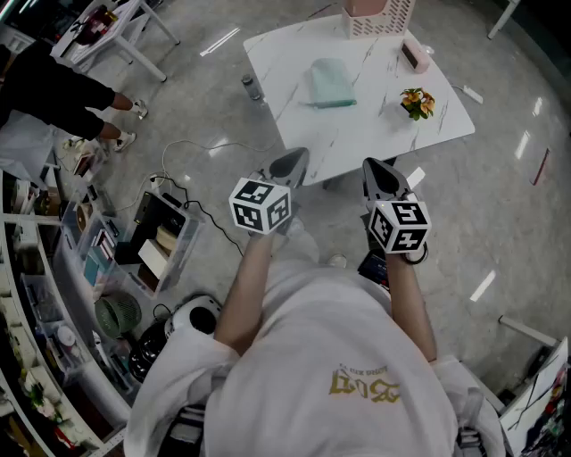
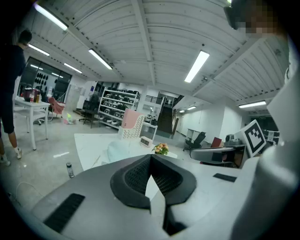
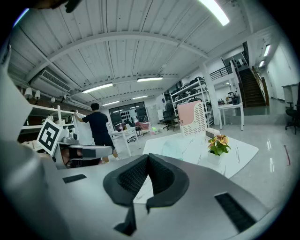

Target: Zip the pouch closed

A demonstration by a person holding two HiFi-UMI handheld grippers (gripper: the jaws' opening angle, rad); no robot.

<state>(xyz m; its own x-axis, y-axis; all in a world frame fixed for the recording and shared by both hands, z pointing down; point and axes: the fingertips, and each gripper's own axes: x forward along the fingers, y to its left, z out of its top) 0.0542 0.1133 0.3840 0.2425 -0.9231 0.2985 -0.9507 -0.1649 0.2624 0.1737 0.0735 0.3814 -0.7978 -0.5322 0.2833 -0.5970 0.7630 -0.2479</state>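
A pale teal pouch (image 1: 332,82) lies flat on the white marble table (image 1: 294,54), far from both grippers. In the left gripper view the pouch (image 2: 118,149) shows beyond the jaws, left of centre. My left gripper (image 1: 294,161) hangs in the air just short of the table's near edge, its jaws pressed together with nothing between them (image 2: 151,157). My right gripper (image 1: 379,171) is level with it to the right, also shut and empty (image 3: 149,157). Each gripper carries its marker cube (image 1: 260,205).
On the table stand a pink slotted basket (image 1: 379,16), a small pink clock (image 1: 415,55) and a pot of flowers (image 1: 417,101). A bottle (image 1: 252,87) stands on the floor by the table. A person in dark clothes (image 1: 53,89), cluttered shelves and cables are at left.
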